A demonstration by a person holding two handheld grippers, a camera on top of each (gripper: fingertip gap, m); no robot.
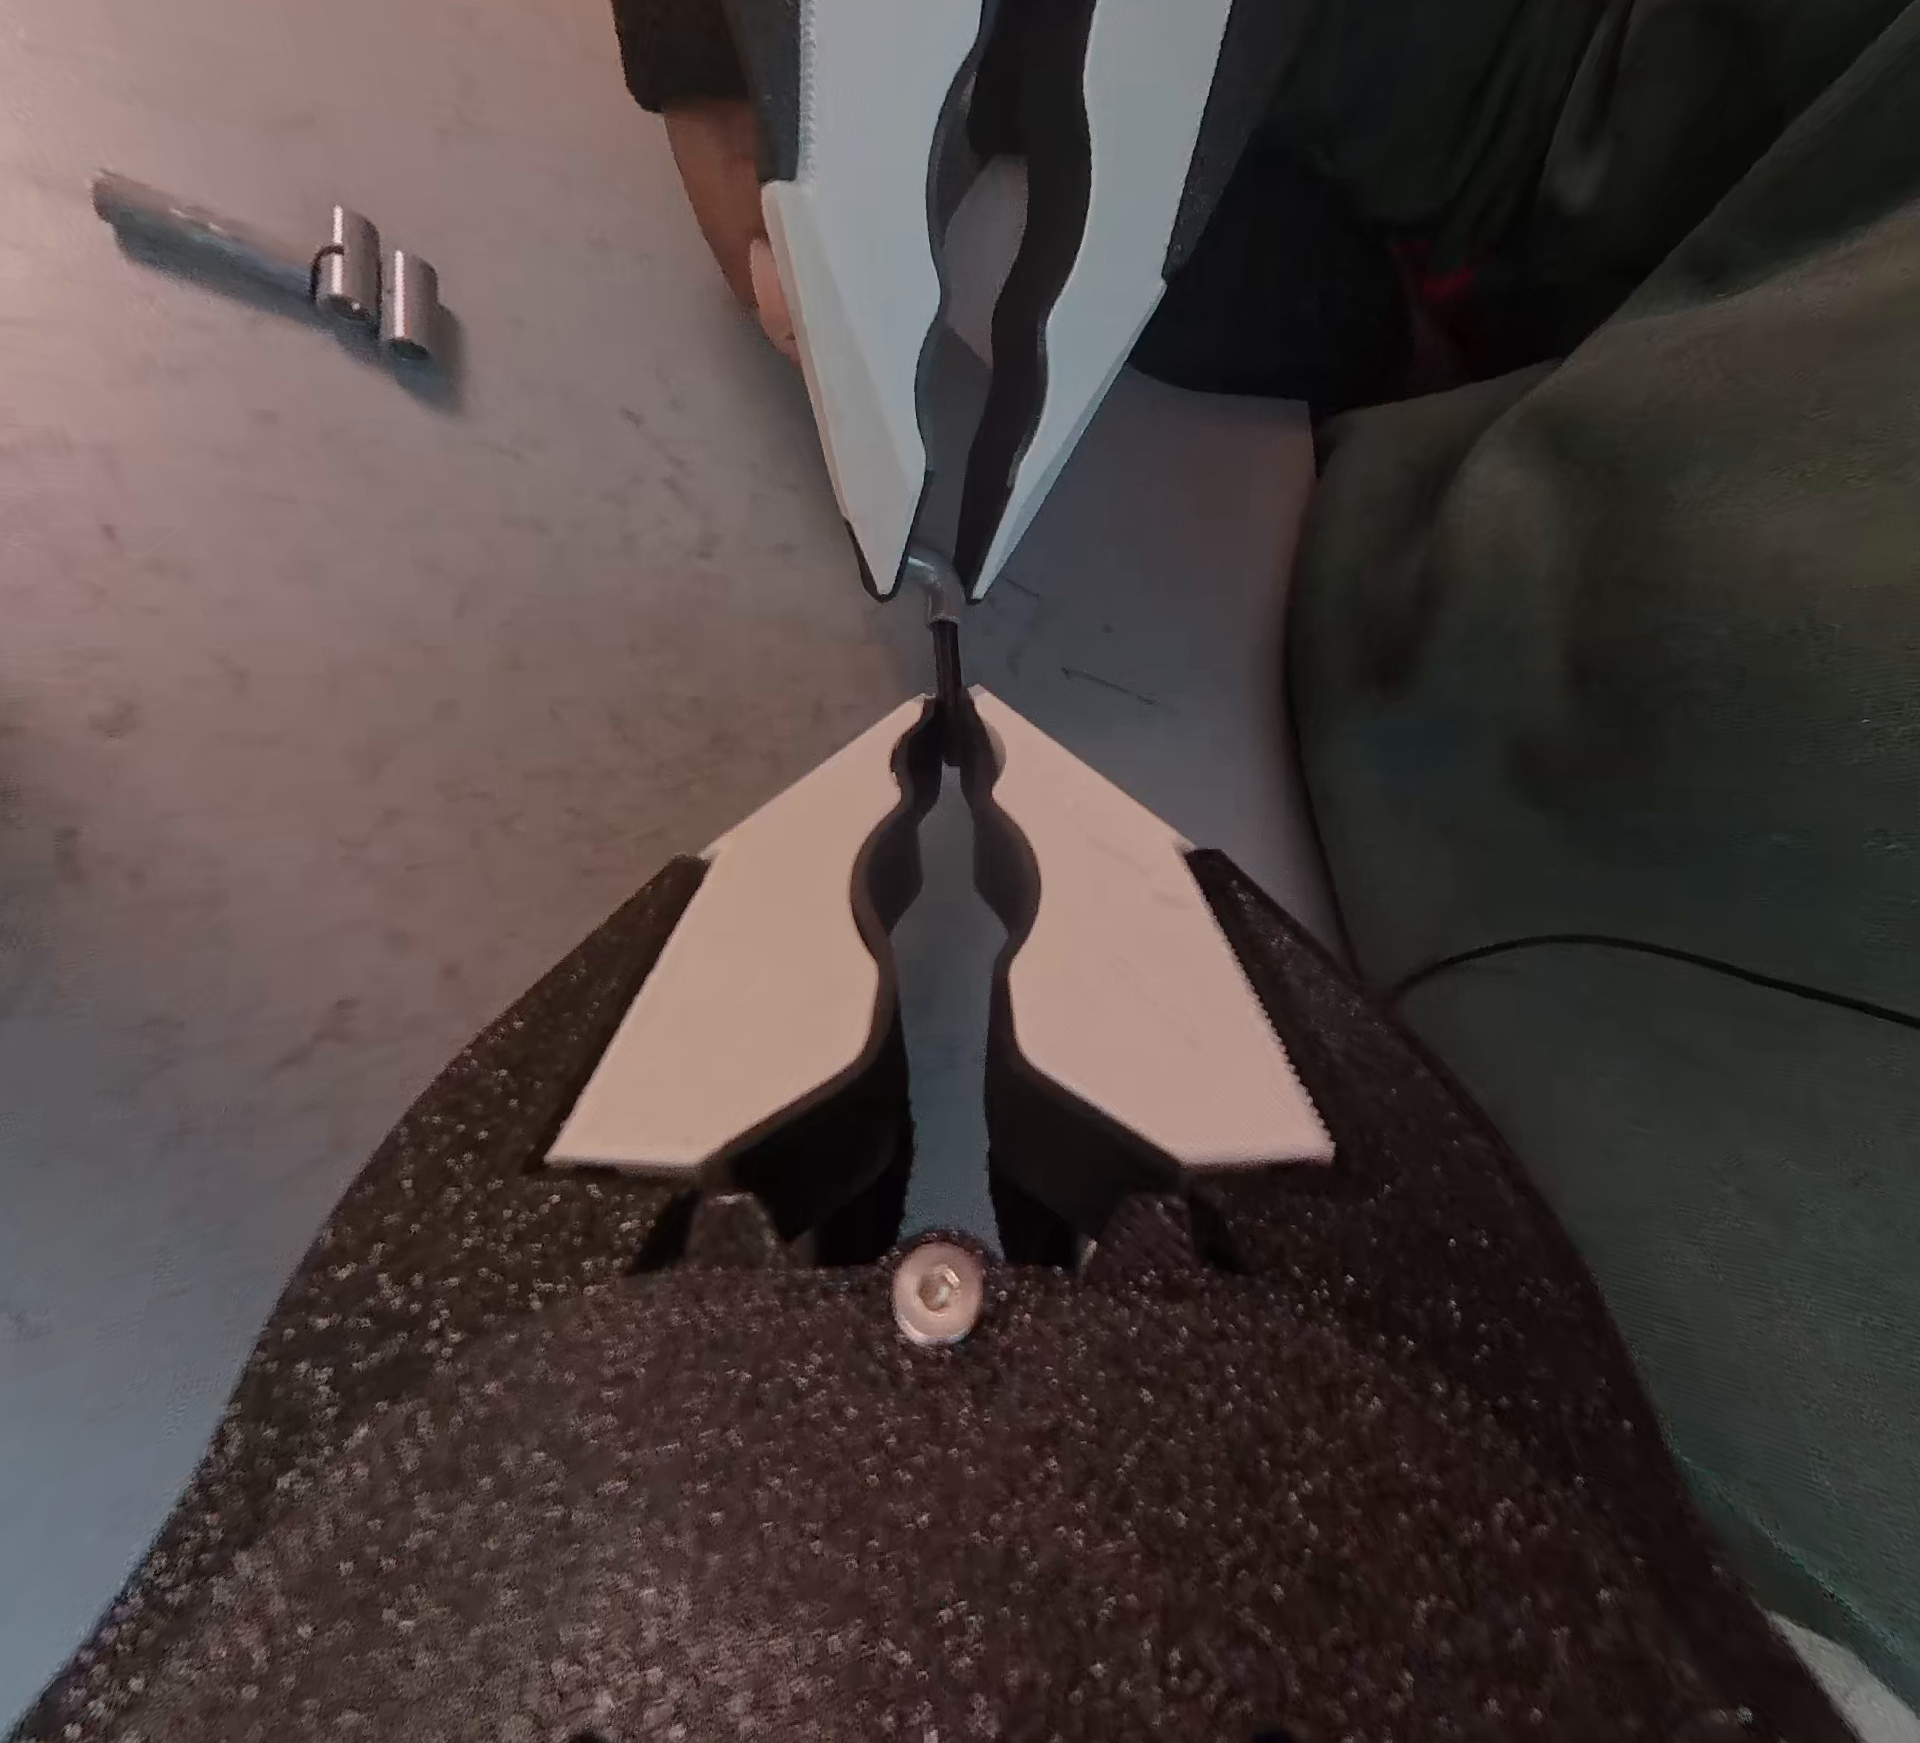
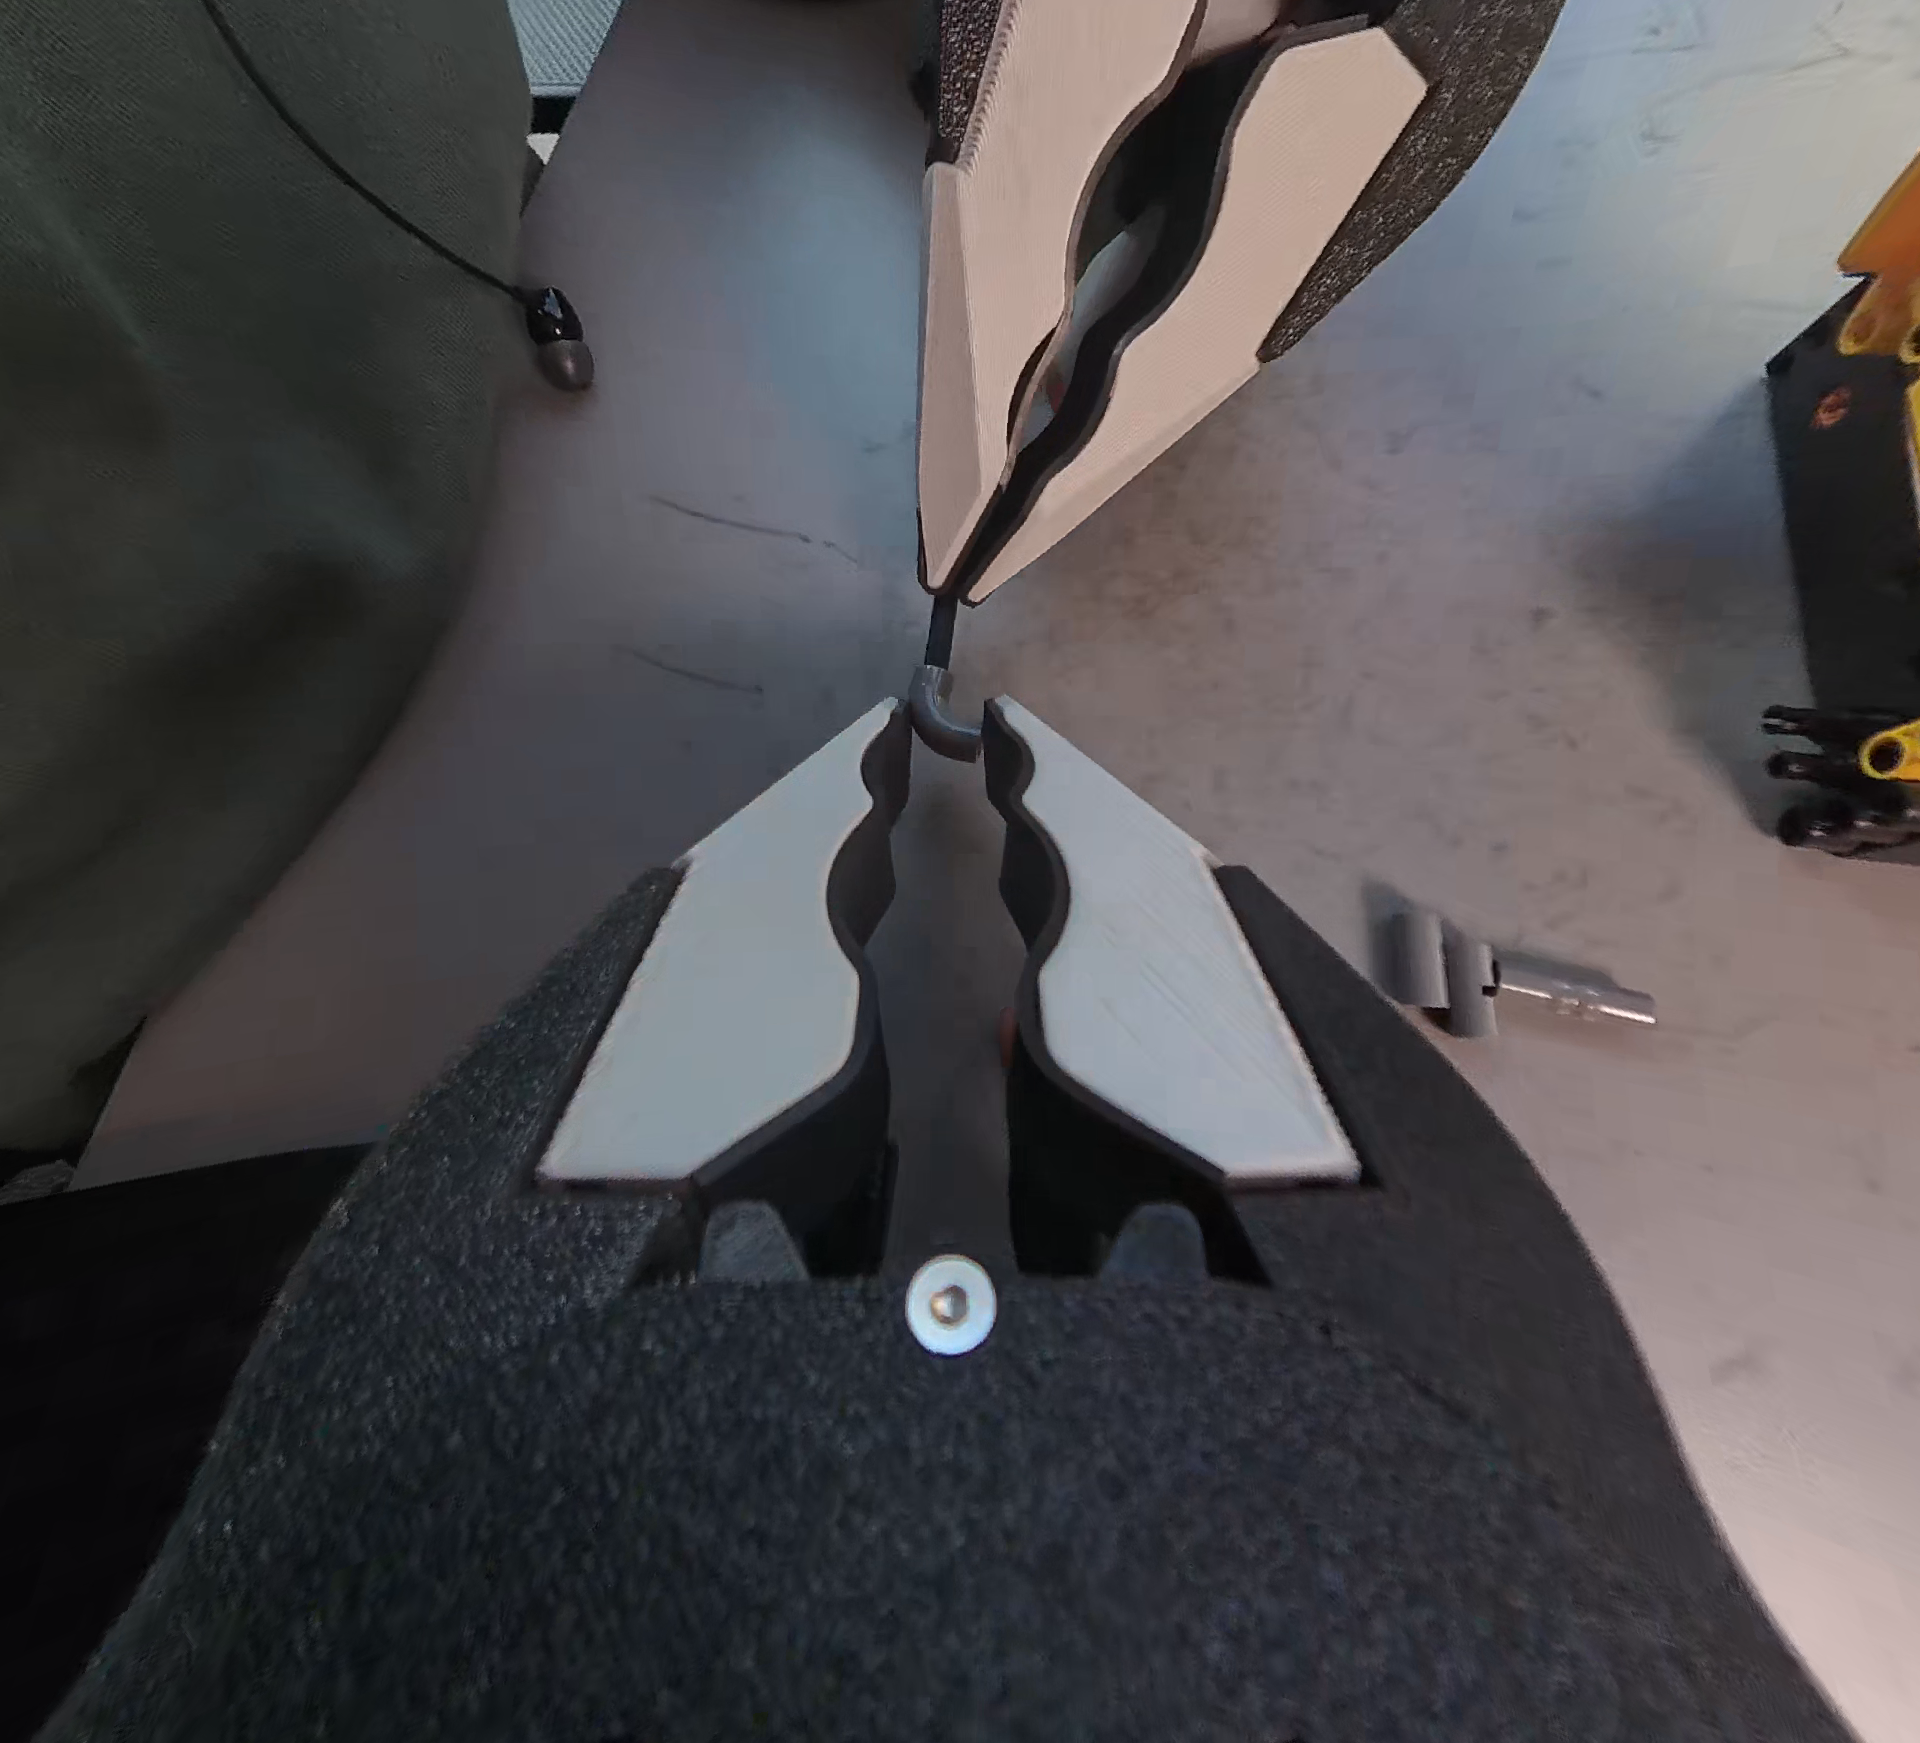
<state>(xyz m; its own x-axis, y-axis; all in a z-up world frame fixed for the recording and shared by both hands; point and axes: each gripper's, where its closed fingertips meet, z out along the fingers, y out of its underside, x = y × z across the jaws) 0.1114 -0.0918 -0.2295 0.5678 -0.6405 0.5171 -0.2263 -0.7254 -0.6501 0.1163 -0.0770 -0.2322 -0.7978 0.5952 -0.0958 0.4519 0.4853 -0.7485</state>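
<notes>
Two handheld grippers meet tip to tip above a pale grey desk (image 1: 416,758), joined by one small part. The left gripper (image 1: 948,706) has its fingers (image 1: 790,955) clenched on a thin black pin (image 1: 943,654), which sticks straight out from the tips. The pin's far end sits in a small grey elbow piece (image 2: 940,722), and that piece lies between the tips of the right gripper (image 2: 940,732); its fingers (image 2: 1143,945) stand close around the elbow, touching it at one side at least, though whether they grip it firmly cannot be told from either view. Pin and elbow are held in the air between the two tools, clear of the desk. Off to one side on the desk lies a grey connector assembly (image 2: 1455,971) with a short metal-coloured shaft. At the desk's far edge in the right wrist view stands a black-and-yellow block model (image 2: 1849,613). A person in a dark green garment (image 2: 208,446) sits close behind, a thin black cord (image 2: 312,145) hanging across the cloth.
</notes>
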